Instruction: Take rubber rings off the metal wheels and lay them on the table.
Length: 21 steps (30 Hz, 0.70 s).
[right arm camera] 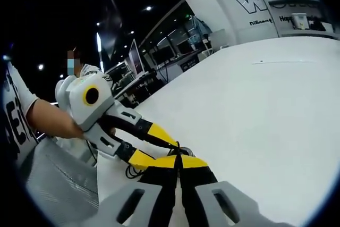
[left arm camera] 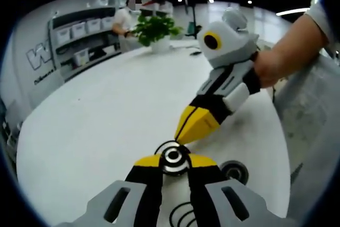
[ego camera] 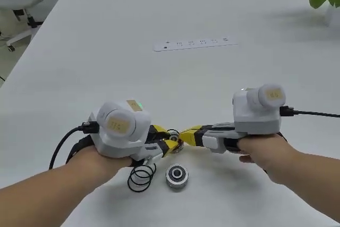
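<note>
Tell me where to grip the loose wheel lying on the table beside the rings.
Take the loose wheel by its outer rim, coming straight down from above. It lies flat on the table, face up, so opposite sides of its round edge are open. The rubber rings lie close on its left in the head view; probably set the jaws front-to-back.

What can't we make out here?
- Head view: held wheel mostly covered by the tips of left gripper and right gripper; ring seated or not, unclear.
- Right gripper view: its shut jaws hide what they pinch.
- Loose rings, head view: overlapping, partly under the left gripper; count unclear.
- Power strip, head view: markings too small.
</note>
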Available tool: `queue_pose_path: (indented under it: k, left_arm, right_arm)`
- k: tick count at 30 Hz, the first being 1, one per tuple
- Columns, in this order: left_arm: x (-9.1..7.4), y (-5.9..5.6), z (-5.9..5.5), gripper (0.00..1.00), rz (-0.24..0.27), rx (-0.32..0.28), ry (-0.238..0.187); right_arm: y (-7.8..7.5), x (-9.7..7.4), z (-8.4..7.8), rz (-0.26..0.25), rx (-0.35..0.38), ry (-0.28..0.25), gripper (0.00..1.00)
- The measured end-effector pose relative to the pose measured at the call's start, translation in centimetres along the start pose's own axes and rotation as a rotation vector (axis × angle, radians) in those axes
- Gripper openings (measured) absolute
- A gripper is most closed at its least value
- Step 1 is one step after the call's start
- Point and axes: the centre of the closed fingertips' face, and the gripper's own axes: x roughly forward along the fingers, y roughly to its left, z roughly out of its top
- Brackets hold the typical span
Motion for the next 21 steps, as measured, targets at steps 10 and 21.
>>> queue_pose_path:
  k: [10,21]
  left_arm:
    - [-2.2,-0.5,0.4,0.30,-0.027,-0.033,-0.049]
    - [-5.2,-0.7,0.6,0.44,-0.030,-0.078,-0.110]
  right_arm:
    - [1.3,-0.1,0.6,0.018,0.010,-0.017,0.00]
    - [2.7,0.1,0.9,0.052,0.020,-0.027,0.00]
